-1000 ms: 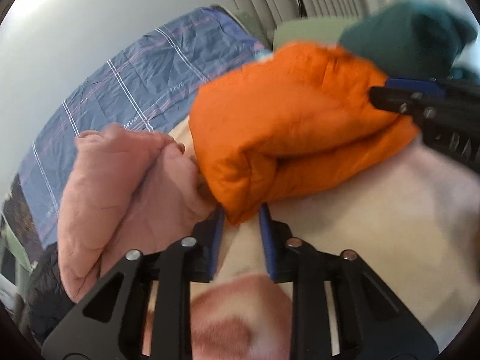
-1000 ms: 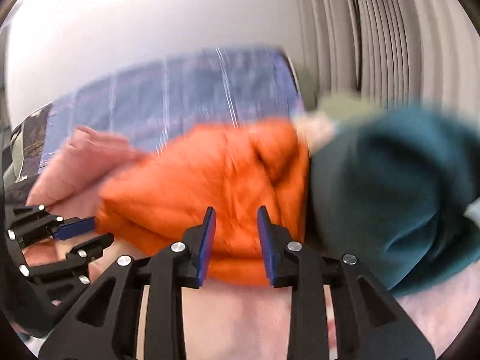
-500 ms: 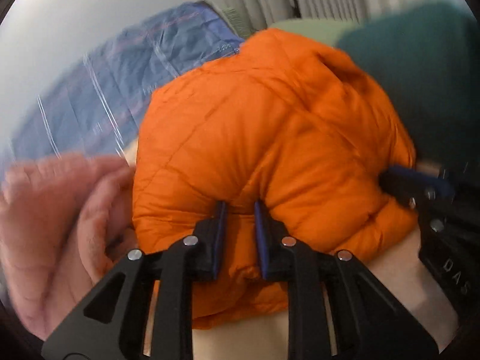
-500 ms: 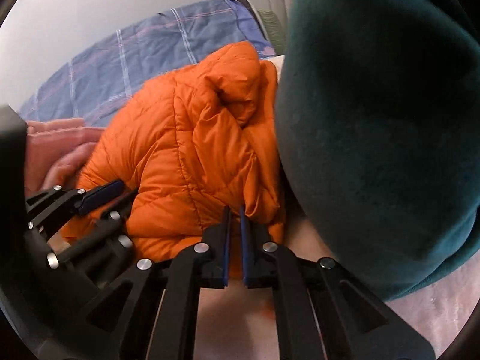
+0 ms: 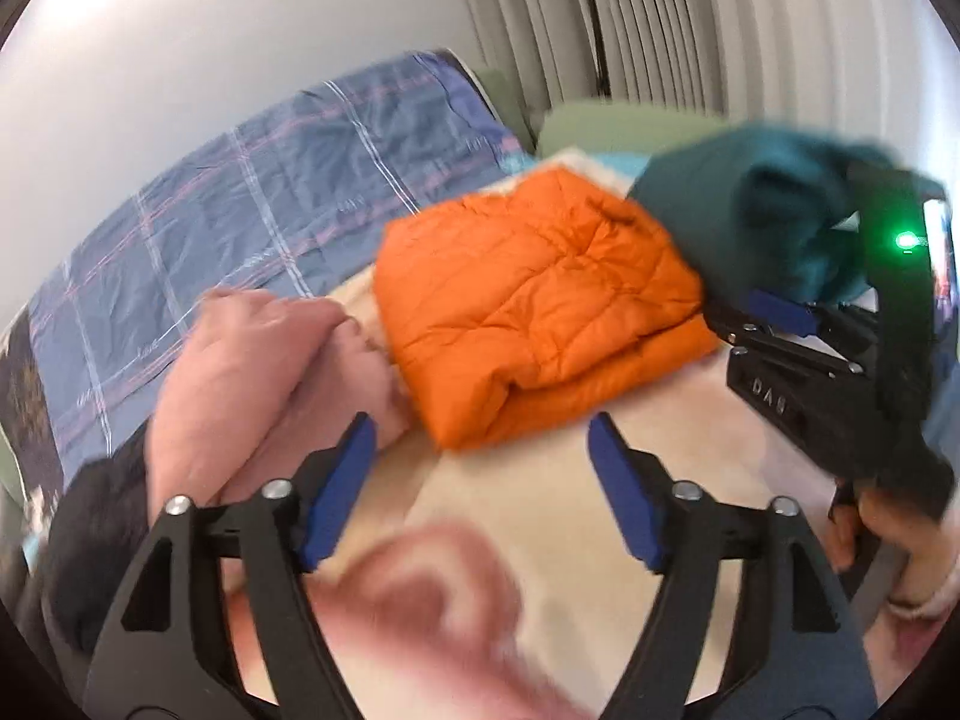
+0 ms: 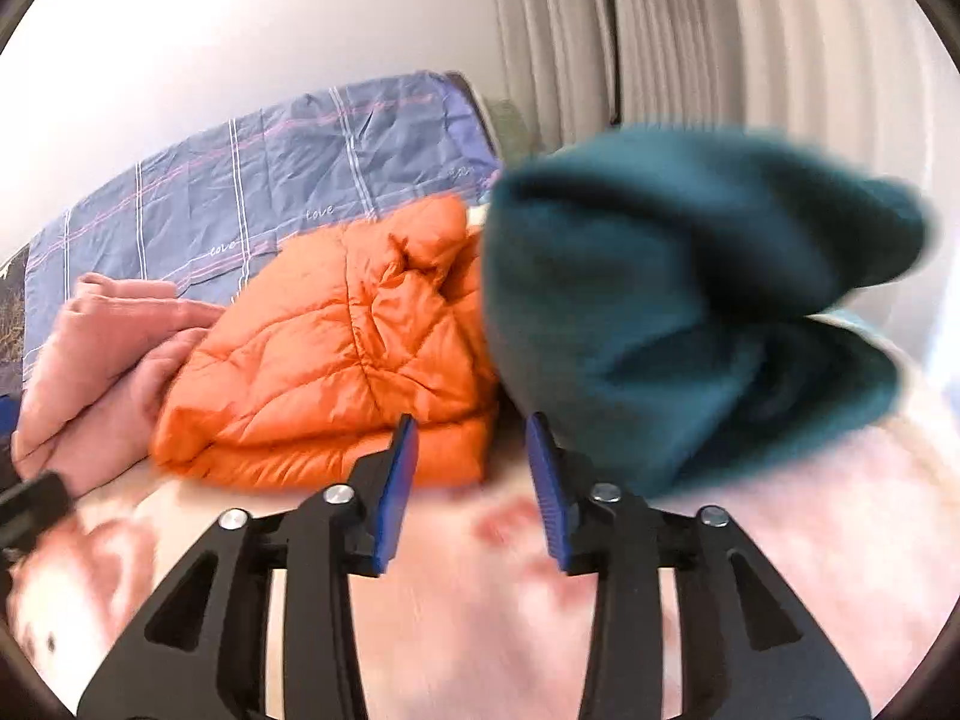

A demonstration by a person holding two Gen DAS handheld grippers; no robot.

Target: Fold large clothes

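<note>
One folded orange jacket (image 5: 540,300), one teal garment (image 6: 660,300), one pink garment (image 6: 102,348)

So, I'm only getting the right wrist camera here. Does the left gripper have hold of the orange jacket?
Observer: No. The left gripper is opening its jaws with nothing between them, and the folded orange jacket lies just beyond its tips.
Operator: What's next to it on its left?
Observer: The bunched pink garment sits right beside its left finger.
Operator: And how does mine look from over there?
Observer: The right gripper, its jaws opening on nothing, points at the jacket's right edge from just under the teal garment.
</note>
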